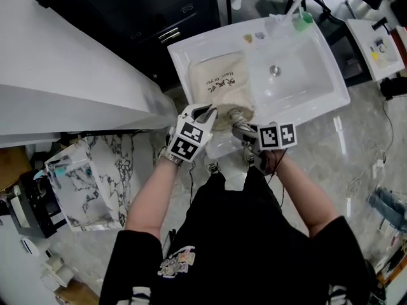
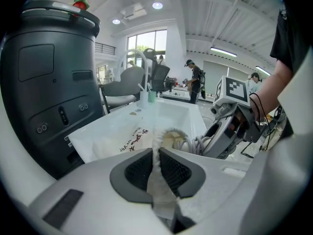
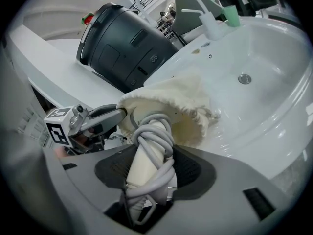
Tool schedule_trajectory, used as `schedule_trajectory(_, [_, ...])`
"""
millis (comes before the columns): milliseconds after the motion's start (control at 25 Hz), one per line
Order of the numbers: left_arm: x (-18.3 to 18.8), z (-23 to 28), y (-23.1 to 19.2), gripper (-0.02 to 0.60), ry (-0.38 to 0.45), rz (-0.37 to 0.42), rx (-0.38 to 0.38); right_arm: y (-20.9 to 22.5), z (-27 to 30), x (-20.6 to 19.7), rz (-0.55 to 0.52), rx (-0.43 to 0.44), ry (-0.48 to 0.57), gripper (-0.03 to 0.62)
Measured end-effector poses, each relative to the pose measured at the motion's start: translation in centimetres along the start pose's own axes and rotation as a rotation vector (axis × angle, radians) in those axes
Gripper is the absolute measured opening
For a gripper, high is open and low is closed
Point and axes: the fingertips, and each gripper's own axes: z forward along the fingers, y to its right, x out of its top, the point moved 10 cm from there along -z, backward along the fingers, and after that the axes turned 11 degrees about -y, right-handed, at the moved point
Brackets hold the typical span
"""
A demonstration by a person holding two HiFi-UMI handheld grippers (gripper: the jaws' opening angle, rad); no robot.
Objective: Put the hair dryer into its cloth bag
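Left gripper (image 2: 156,169) was clamped tight on a fold of the cloth bag's (image 2: 121,142) rim, pinching the fabric between its pads. Right gripper (image 3: 150,169) was gripping the hair dryer (image 3: 145,156) by its handle, with the grey cord (image 3: 155,137) wound round it and caught in the same grip. The dryer's head end sat inside the bag's mouth and the handle stuck out toward the near side. In the head view the left gripper (image 1: 207,114) and the right gripper (image 1: 240,128) met at the near edge of the white sink unit (image 1: 331,100), close together. The bag (image 1: 220,85) lay on the flat left part, the bowl to its right. A green cup (image 1: 306,19) stood at the far edge.
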Motion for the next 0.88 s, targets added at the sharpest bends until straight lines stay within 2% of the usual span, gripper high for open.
schedule_trajectory(520, [-0.1, -0.9, 0.5, 0.041, 0.023, -0.031, -0.013, 0.2, 3.2, 3.9, 0.046, -0.048, 0.097, 0.224])
schedule_trajectory(880, [-0.1, -1.2, 1.0, 0.041, 0.032, -0.037, -0.033, 0.0, 5.2, 5.4, 0.046, -0.070, 0.218, 0.224])
